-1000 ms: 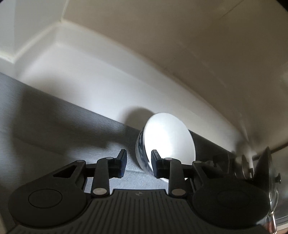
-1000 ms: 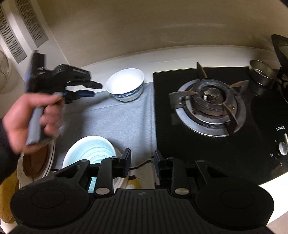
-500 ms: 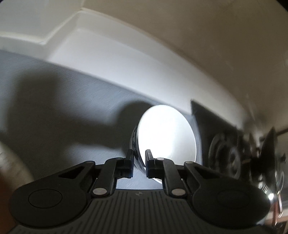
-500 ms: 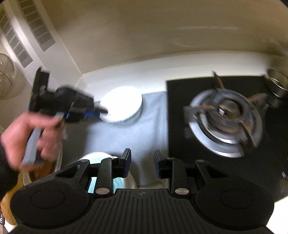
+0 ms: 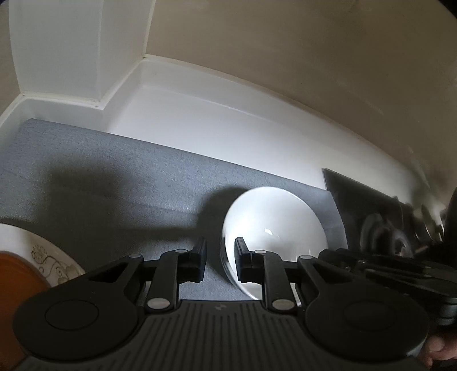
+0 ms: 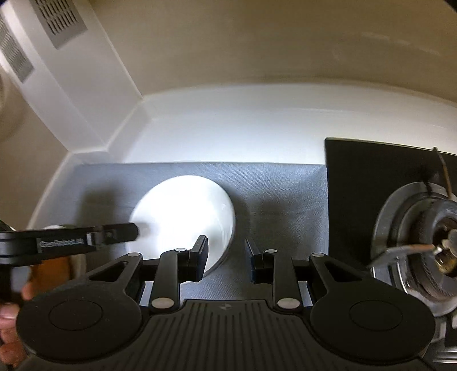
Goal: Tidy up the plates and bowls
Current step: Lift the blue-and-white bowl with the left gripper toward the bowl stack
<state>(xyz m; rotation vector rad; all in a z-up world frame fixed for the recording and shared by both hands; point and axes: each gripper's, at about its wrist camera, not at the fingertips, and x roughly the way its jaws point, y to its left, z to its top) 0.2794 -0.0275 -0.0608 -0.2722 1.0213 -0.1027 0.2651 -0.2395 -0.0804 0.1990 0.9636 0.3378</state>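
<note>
A white bowl (image 5: 274,225) (image 6: 182,211) stands on the grey mat (image 5: 128,182) (image 6: 280,194). My left gripper (image 5: 220,256) straddles its left rim. Its jaws are opening, and a gap shows between the outer pad and the rim. In the right wrist view the left gripper (image 6: 134,228) reaches in from the left to that rim. My right gripper (image 6: 227,258) is open, with one finger over the bowl's inside and the other outside its right rim, not pressing. Seen from the left wrist, the right gripper (image 5: 325,254) comes in dark and blurred at the bowl's right side.
A plate (image 5: 54,262) with a gold flower pattern and a brown middle lies at the mat's near left. A black glass hob with a gas burner (image 6: 417,228) borders the mat on the right. White counter, a wall corner and a vent panel (image 6: 60,22) lie behind.
The left jaws closed on the bowl's rim, then widened again. The bowl has shifted left, away from the hob. The right gripper swung left from the hob to the bowl's right rim.
</note>
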